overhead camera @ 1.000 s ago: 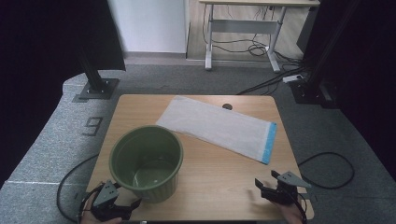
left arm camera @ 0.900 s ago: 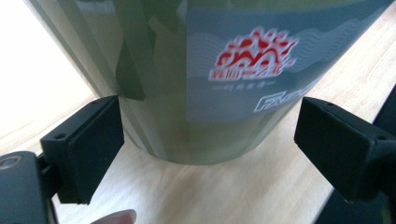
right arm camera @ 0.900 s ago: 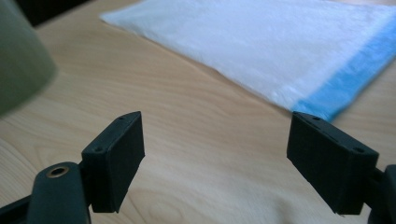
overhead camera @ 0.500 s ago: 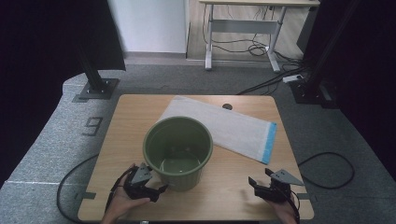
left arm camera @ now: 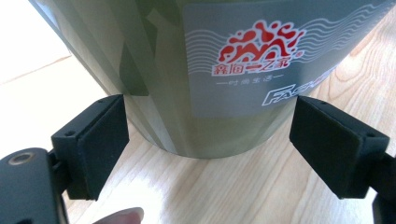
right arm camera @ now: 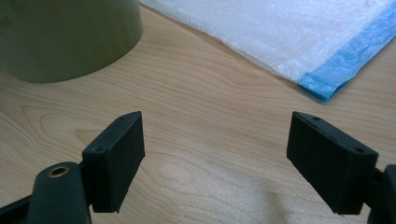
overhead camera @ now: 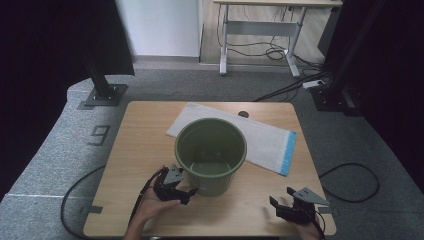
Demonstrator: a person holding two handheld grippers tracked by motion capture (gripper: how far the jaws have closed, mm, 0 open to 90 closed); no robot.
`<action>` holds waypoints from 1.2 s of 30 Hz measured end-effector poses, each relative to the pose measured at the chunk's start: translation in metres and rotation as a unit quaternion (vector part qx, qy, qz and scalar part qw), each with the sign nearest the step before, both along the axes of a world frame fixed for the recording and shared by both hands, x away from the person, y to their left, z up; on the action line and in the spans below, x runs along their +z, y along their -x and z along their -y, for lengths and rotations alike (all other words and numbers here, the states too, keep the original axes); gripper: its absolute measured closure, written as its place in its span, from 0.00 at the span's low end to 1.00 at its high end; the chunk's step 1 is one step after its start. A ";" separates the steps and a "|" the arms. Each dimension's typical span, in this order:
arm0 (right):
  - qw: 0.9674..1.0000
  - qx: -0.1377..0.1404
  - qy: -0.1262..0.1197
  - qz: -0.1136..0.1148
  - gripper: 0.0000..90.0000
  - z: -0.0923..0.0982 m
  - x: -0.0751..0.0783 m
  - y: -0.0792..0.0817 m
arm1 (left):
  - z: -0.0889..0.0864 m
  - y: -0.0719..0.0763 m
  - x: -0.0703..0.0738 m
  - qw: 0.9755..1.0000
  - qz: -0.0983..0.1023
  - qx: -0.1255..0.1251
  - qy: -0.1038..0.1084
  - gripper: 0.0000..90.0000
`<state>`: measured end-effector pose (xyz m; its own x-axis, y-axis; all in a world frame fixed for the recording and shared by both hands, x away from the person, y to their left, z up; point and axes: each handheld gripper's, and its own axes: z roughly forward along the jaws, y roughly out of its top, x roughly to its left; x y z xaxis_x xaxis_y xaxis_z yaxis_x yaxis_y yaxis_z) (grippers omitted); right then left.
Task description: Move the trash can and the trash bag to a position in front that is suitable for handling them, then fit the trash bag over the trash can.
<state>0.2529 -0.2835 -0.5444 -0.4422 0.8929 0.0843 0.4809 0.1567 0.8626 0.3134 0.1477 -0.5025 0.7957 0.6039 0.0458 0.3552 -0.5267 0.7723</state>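
A green plastic bucket (overhead camera: 210, 152) stands upright in the middle of the wooden table (overhead camera: 145, 135), its far side over a white plastic bag with a blue edge (overhead camera: 267, 142). My left gripper (overhead camera: 192, 190) is open at the bucket's near-left base. In the left gripper view, the bucket (left arm camera: 187, 70) with its grey label sits between the spread jaws of that gripper (left arm camera: 212, 135). My right gripper (overhead camera: 280, 206) is open near the front right edge, holding nothing. In the right gripper view, the gripper (right arm camera: 217, 140) faces bare wood, with the bucket (right arm camera: 65, 37) and bag (right arm camera: 289, 32) beyond.
A small dark round spot (overhead camera: 243, 114) sits in the table near the far edge. Cables trail off both front corners onto grey floor (overhead camera: 60, 150). Black stand bases (overhead camera: 102, 95) flank the table's far corners, and a desk frame (overhead camera: 260, 30) stands behind.
The bucket has slid from the front left towards the table's middle, onto the bag's edge, with my left gripper following at its base. The right gripper has barely shifted.
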 end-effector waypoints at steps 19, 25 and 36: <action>0.997 -0.023 0.070 0.003 0.23 -0.026 0.010 -0.080 | -0.080 0.026 -0.007 0.992 -0.010 0.123 -0.015 0.15; 0.996 -0.005 0.091 -0.019 0.29 -0.037 -0.001 -0.120 | -0.097 0.026 -0.012 0.988 -0.017 0.149 -0.017 0.15; 0.996 0.019 0.076 -0.051 0.72 -0.035 -0.008 -0.143 | -0.113 0.021 -0.021 0.984 -0.030 0.174 -0.008 0.16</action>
